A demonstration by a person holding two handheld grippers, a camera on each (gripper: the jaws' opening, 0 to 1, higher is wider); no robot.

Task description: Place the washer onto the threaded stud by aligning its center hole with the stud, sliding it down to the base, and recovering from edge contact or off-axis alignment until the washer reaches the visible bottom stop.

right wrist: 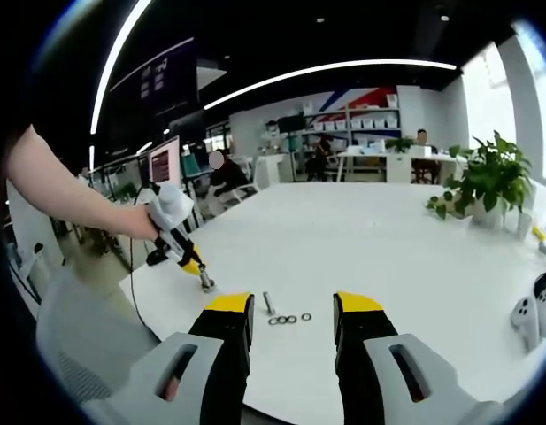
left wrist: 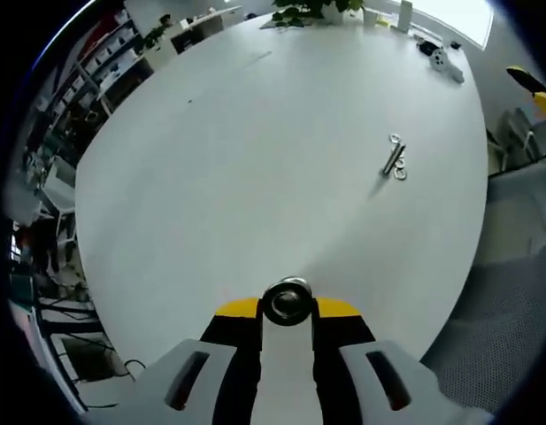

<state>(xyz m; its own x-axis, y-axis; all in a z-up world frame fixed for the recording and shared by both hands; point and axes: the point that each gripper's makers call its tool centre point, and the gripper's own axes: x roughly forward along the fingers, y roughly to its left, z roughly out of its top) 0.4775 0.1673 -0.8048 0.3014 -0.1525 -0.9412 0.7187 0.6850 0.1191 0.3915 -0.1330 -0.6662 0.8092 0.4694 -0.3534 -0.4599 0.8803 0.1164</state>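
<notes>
Currently the left gripper [left wrist: 288,305] is clenched on a small round metal piece [left wrist: 288,301], which sits pinched between its yellow-tipped jaws. In the left gripper view this piece shows as a shiny ring with a dark centre, seen end-on; whether it is a nut, a sleeve or the head of a stud cannot be told. Beyond it stretches the white table [left wrist: 255,177], and well apart from the jaws, toward the far right of the tabletop, a threaded stud [left wrist: 393,160] lies flat with washers [left wrist: 399,173] just beside it; how many lie there is too small to count in this view.

From the right gripper view, the right gripper [right wrist: 292,305] hangs released, its 2 jaws set wide apart with nothing between them. Framed in that gap, on the table [right wrist: 388,248], the stud [right wrist: 268,304] lies with 3 washers [right wrist: 290,319] in a short row just beside its near end, none of them threaded on it. To the left, a person's bare forearm [right wrist: 69,199] reaches in, holding the left gripper [right wrist: 202,279] tilted down with its tips close to the table surface near the edge, a little apart from the stud and washers.

A potted plant [right wrist: 489,181] stands at the far right side of the table, and a white controller-like object [right wrist: 525,314] rests near the right edge. Shelving, desks and seated people fill the office background.
</notes>
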